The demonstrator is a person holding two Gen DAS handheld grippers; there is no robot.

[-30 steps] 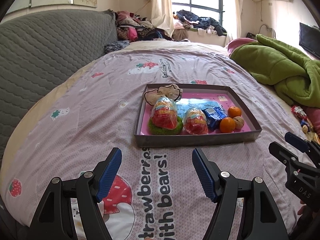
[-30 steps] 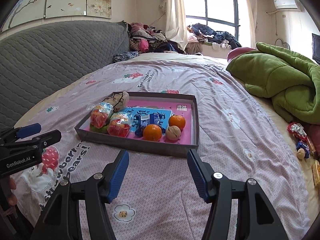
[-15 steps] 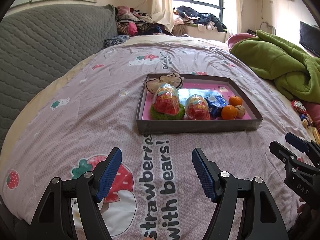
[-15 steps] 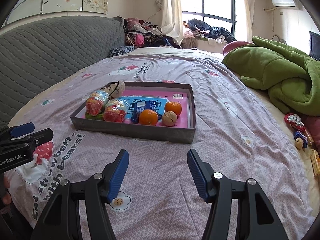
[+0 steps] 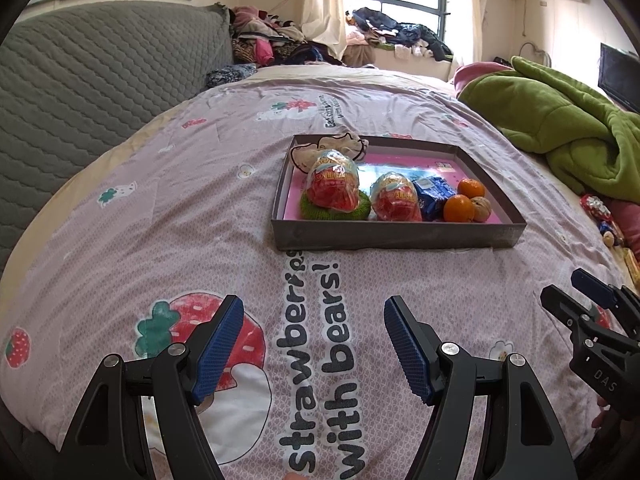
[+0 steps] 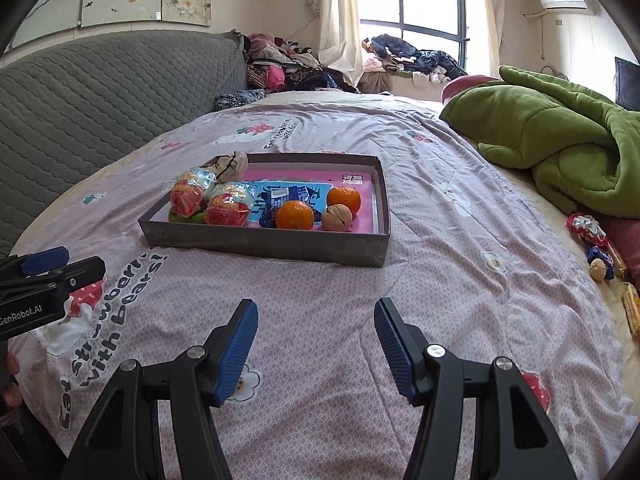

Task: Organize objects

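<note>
A shallow grey box (image 5: pixel 396 236) with a pink floor lies on the bed, also in the right wrist view (image 6: pixel 264 242). In it are two red snack bags (image 5: pixel 334 186) (image 5: pixel 396 202), a green knitted ring (image 5: pixel 360 210), a cloth pouch (image 5: pixel 332 148), a blue packet (image 5: pixel 434 196), two oranges (image 6: pixel 295 215) (image 6: pixel 343 199) and a walnut (image 6: pixel 337 218). My left gripper (image 5: pixel 314 344) is open and empty, well short of the box. My right gripper (image 6: pixel 314 340) is open and empty, also short of it.
A green blanket (image 6: pixel 560 148) is heaped at the right. Wrapped sweets and a nut (image 6: pixel 596 240) lie by the right bed edge. A grey quilted headboard (image 5: pixel 80 80) rises at the left. Clothes (image 5: pixel 280 44) are piled by the window.
Both grippers have drawn back from the box, which now looks smaller and farther. Both stay open. Nothing in the box has moved.
</note>
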